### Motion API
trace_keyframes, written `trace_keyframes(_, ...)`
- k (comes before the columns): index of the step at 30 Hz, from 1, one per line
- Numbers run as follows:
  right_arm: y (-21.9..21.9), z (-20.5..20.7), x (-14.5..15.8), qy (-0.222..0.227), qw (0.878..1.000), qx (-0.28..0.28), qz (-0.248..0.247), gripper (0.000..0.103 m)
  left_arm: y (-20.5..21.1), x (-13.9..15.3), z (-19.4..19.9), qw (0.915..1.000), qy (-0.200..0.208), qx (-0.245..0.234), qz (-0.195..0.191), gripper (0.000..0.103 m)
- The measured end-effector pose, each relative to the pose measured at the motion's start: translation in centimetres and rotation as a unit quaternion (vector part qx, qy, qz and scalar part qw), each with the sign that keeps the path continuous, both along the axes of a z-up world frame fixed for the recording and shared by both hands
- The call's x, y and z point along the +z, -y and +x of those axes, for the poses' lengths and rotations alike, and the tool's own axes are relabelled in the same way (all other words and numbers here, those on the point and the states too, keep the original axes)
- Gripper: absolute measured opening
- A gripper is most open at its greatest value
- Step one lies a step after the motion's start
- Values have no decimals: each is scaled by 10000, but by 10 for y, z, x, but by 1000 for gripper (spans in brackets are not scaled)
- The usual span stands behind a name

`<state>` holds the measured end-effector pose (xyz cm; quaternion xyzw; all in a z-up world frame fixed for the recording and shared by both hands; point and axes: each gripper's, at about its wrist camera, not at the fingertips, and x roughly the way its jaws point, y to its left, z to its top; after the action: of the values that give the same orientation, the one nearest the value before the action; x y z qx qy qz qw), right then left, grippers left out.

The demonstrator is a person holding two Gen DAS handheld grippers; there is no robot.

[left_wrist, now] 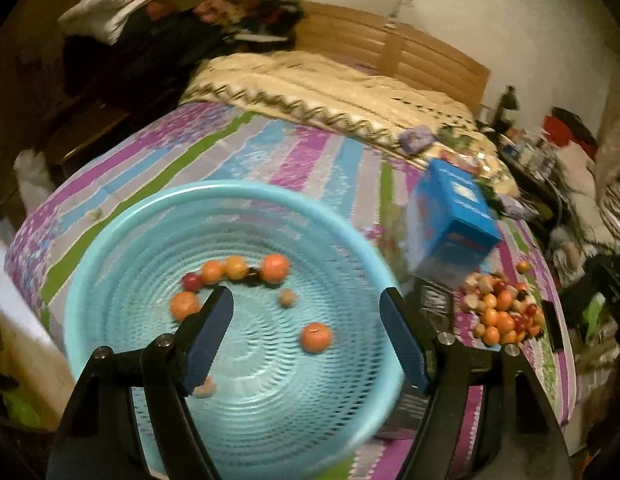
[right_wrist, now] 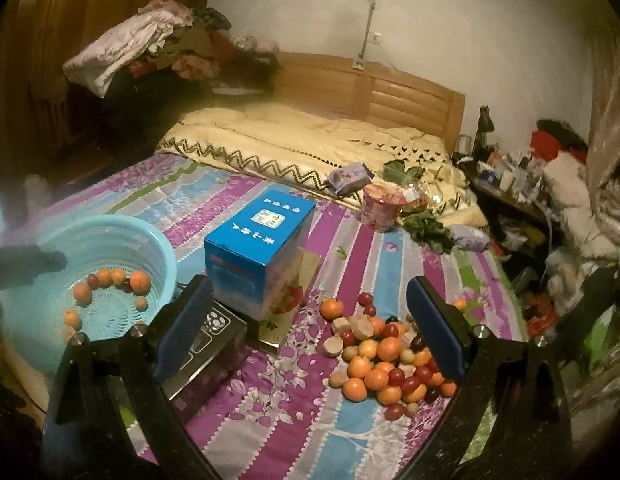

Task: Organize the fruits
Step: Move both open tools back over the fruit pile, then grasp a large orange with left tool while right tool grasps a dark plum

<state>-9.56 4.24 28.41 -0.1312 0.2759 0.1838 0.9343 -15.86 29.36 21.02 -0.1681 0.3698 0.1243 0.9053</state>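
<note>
Now both grippers, left [left_wrist: 306, 308] and right [right_wrist: 310, 300], gape with nothing held, so next grab fruit [right_wrist: 383, 354] under the right one for the basket [right_wrist: 166, 256].

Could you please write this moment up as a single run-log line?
left gripper: open, empty, over blue basket | right gripper: open, empty | fruit pile: on bedsheet | some fruit already in basket

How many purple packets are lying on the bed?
2. One purple printed packet lies on the edge of the cream quilt, beyond the blue cardboard box; the other lies right of the green leafy vegetables. More may be hidden among the clutter.
</note>
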Motion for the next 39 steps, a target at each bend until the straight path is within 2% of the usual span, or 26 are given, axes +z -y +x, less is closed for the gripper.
trace_keyframes(5, 50, -8, -16, 16, 9995, -132, 287, 98, 67, 9, 16, 9951, 310, -902, 253, 78)
trace_keyframes(8, 91, -8, -35, -205, 9984, -411, 317, 97, 109, 8, 25, 9874, 458, -1508, 130, 83)
trace_keyframes(11, 139, -7, -67, -671, 9940, -804, 299, 96, 153, -6, 38, 9763, 422, -2107, -236, 83)
trace_keyframes(12, 151, -8, -76, -818, 9920, -909, 320, 96, 165, -10, 39, 9734, 403, -2240, -252, 83)
trace_keyframes(14, 171, -11, -93, -1076, 9881, -1046, 345, 87, 200, -27, 46, 9640, 253, -2639, -194, 83)
trace_keyframes(15, 183, -14, -105, -1240, 9851, -1140, 351, 82, 210, -33, 47, 9606, 188, -2764, -227, 83)
trace_keyframes(16, 191, -16, -114, -1364, 9826, -1197, 385, 78, 224, -46, 53, 9537, 53, -2985, -362, 83)
trace_keyframes(19, 207, -21, -137, -1702, 9758, -1277, 503, 66, 249, -78, 68, 9486, -241, -3101, -594, 83)
trace_keyframes(20, 212, -23, -145, -1826, 9730, -1294, 565, 66, 256, -94, 80, 9476, -385, -3091, -714, 83)
trace_keyframes(23, 225, -25, -162, -2068, 9660, -1365, 746, 66, 270, -130, 104, 9453, -766, -3038, -912, 68)
trace_keyframes(28, 243, -24, -173, -2154, 9603, -1513, 919, 66, 288, -173, 142, 9458, -1130, -2905, -915, 48)
trace_keyframes(32, 253, -20, -180, -2213, 9573, -1577, 988, 66, 293, -187, 161, 9510, -1064, -2788, -806, 47)
trace_keyframes(39, 259, -11, -189, -2294, 9553, -1537, 1056, 66, 300, -187, 180, 9560, -749, -2743, -723, 49)
